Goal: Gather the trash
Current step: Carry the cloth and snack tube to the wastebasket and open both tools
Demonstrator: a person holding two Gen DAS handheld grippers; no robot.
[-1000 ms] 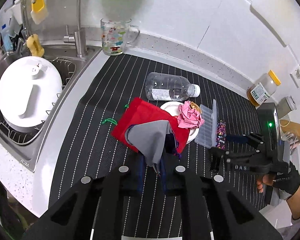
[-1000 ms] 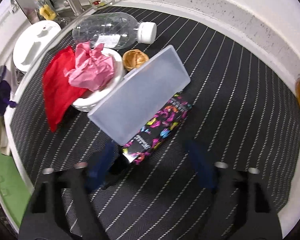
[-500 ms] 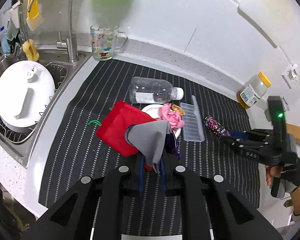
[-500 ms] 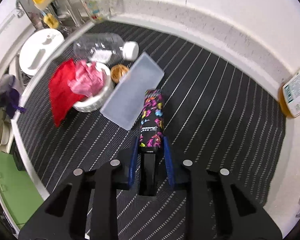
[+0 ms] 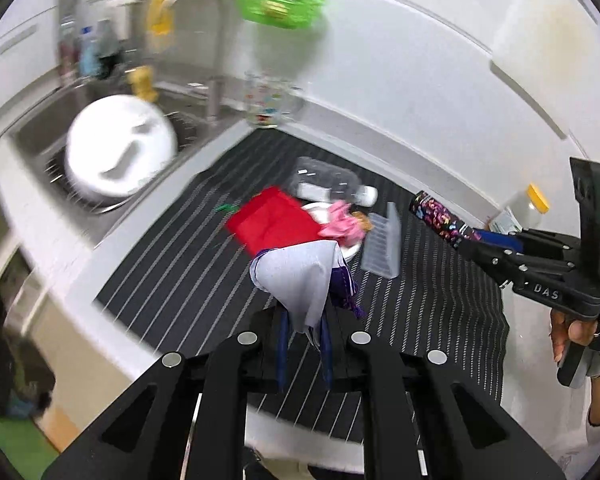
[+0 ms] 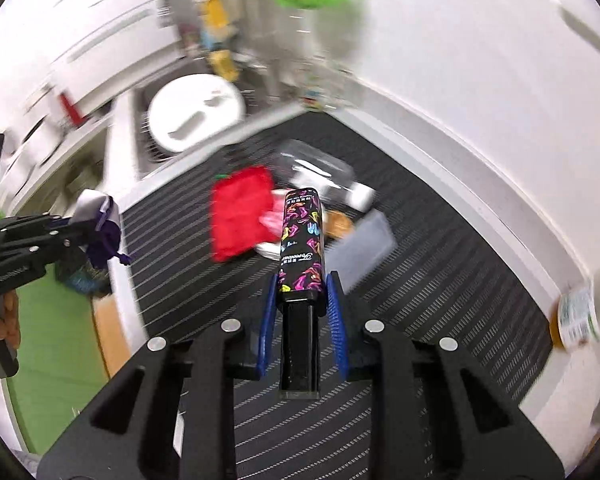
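Both grippers are loaded now. A second ago the right gripper [image 6: 300,300] hung spread over the patterned box [image 6: 300,236], which lay on the striped mat [image 6: 440,280] under the frosted plastic lid [image 6: 360,248]. Now its blue fingers [image 6: 334,308] are pressed against the sides of the box, and the box is up in the air, well clear of the mat, pointing forward along the fingers. From the left wrist view you can see it carried high beside the wall [image 5: 440,216]. The lid has slid off and rests on the mat just beside the white plate [image 5: 350,250].

The left gripper [image 5: 304,344] pinches the grey and purple cloth bag [image 5: 304,276] as it did before, the fabric bunched up between the fingers and lifted over the near edge of the counter.

Both views are smeared with motion, so the person looks to be swinging away from the counter, probably to bring box and bag together. That would make one piece of trash collected.

Left on the mat are the pink crumpled paper [image 5: 342,224] on the plate, the clear bottle [image 5: 328,184] behind it, the red cloth [image 5: 276,224] and something small and brown by the lid, too blurred to name.
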